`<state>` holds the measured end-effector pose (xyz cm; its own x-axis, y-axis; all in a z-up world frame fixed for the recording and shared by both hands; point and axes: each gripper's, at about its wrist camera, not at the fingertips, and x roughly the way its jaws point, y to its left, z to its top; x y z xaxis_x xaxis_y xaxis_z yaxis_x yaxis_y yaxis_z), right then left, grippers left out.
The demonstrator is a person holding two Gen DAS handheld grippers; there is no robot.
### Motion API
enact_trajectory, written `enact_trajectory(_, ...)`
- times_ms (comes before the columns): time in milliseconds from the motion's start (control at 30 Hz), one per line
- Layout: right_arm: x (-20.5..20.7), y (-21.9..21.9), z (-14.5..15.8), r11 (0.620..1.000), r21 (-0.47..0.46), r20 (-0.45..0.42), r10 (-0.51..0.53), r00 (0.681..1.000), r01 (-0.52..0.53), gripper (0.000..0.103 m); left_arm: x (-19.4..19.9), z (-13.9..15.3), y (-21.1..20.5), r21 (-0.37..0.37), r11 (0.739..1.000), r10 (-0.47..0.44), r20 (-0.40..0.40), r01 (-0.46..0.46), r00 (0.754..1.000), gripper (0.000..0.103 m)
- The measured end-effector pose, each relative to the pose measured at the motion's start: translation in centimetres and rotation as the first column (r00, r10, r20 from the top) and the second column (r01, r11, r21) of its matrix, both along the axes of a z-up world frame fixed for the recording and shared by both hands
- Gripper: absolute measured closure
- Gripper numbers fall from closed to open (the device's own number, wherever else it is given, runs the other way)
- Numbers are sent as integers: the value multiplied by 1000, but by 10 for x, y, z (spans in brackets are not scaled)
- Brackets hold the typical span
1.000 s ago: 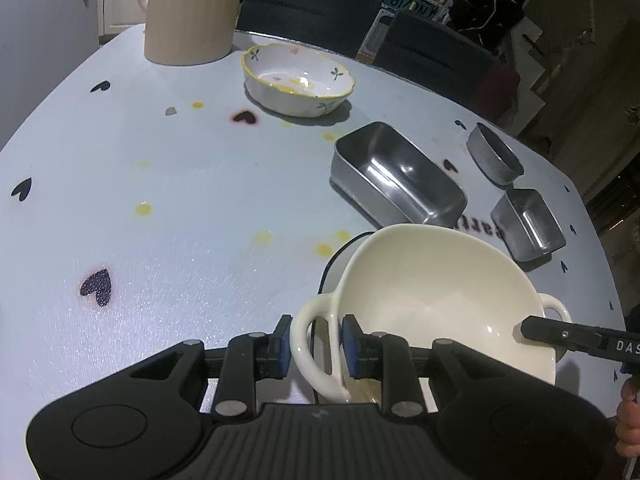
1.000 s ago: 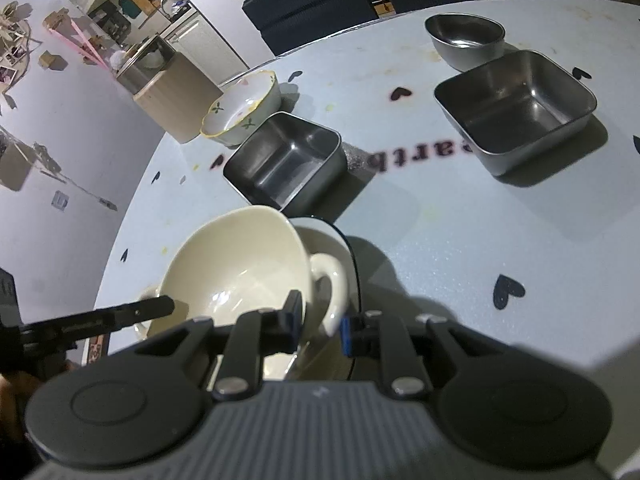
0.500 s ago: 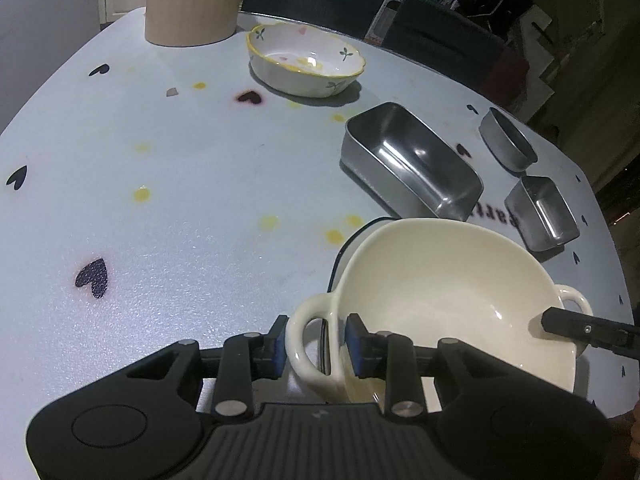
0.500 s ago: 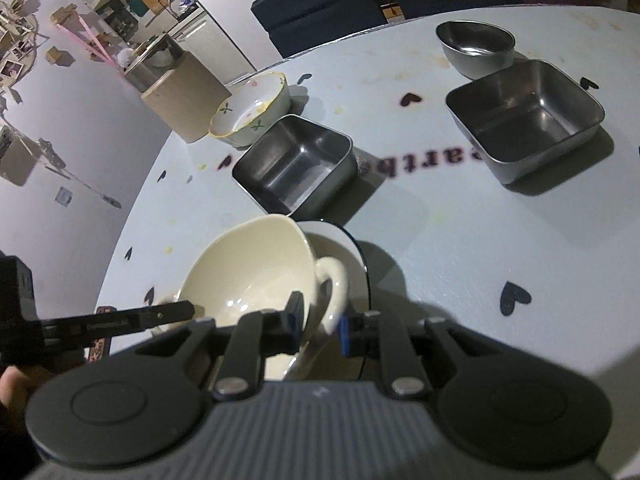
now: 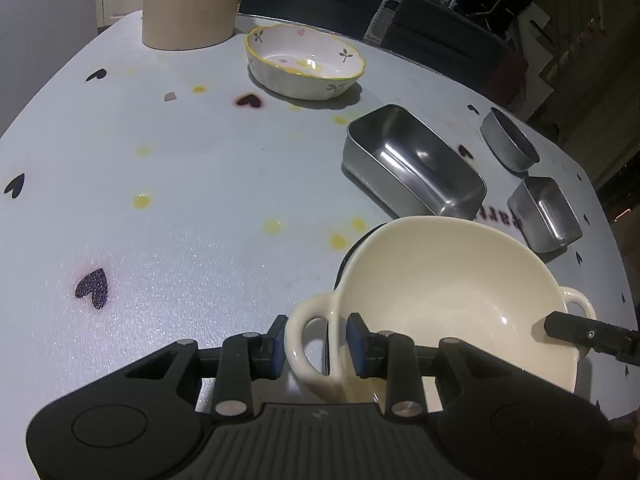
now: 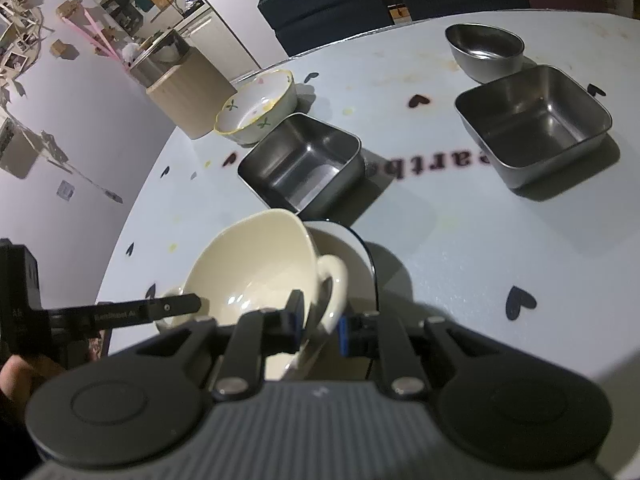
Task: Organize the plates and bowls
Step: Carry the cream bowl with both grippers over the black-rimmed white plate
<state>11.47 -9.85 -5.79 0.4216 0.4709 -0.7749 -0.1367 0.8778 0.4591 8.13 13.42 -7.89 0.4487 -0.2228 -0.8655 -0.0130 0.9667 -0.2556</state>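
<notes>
The step in hand is the cream bowl [image 5: 448, 280], the two-handled one, carried between both hands. It sits at the near edge of the table [image 5: 180, 200], tipped rather than level, directly over a dark-rimmed plate [image 6: 360, 248] whose edge peeks out from behind and beneath it. I cannot tell whether its base rests on the plate or hangs just clear.

The right gripper [image 6: 320, 320] is narrow and clamped across the bowl's right handle, one pad inside the rim and one outside the loop. The left gripper [image 5: 316, 344] brackets the opposite handle at a slightly wider setting. Its pads lie right against the loop, but I cannot say for certain that they press on it.

Everything else lies beyond the cream bowl. A rectangular steel tin [image 5: 416, 164] is just behind it, close to its far rim. A smaller square steel tin [image 5: 544, 212] and an oval steel bowl [image 5: 508, 140] are behind and to the right. A floral bowl [image 5: 304, 60] is well behind it to the left, near a beige jug [image 5: 188, 4].

To my eye this is the stacking of bowl on plate. The next move calls for levelling the bowl so both handles sit even, centring it on the plate, and easing both grips off together. If one side lets go first, the bowl may rock or slide against the plate's rim.
</notes>
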Motion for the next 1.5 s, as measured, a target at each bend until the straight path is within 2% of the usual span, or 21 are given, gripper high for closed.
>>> enact_trajectory(267,0,4,-2,999,-39,-16,24,1000,-25,80,1,2,-4,29,999,-17,9,17,1000,70)
enact_trajectory(567,-2,10,-5,989,-136,-6,57,998,-57,76,0,5,-10,69,996,-50,26,48,998,70)
enact_trajectory(933,0,13,-10,982,-185,-36,43,998,-49,72,1,7,-10,57,997,-60,28,59,998,71)
enact_trajectory(1067,0,15,-14,974,-222,-57,34,998,-45,67,0,8,-10,54,996,-65,32,64,997,71)
enact_trajectory(1367,1,13,-18,976,-215,-64,28,998,-41,66,0,8,-10,56,996,-67,31,66,997,71)
enact_trajectory(1500,3,8,-21,980,-199,-80,1,997,-17,61,1,8,-10,58,996,-70,30,68,997,71)
